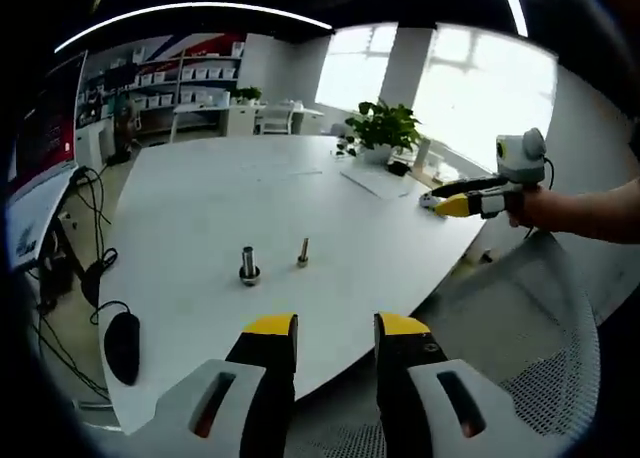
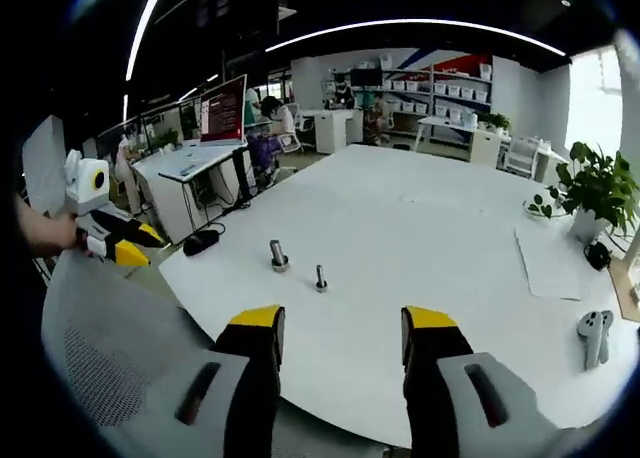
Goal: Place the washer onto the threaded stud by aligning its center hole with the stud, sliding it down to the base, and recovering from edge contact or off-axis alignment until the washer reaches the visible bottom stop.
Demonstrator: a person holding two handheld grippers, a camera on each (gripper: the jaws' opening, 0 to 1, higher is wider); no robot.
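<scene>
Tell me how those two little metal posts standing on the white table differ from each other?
The left post is thicker and sits on a wider round base; the right post is slimmer, with a small base. In the right gripper view the thicker one lies farther from the table edge than the slim one. Both stand upright, metallic, untouched.

Bright and even overall, lit by blown-out windows (image 1: pixel 470 88) and curved ceiling strip lights (image 2: pixel 420 26). Soft glare across the white bench (image 1: pixel 300 208); faint shadows. Strong fisheye bending toward edges, mild softness throughout, distant shelves (image 2: pixel 430 78) blurred.
</scene>
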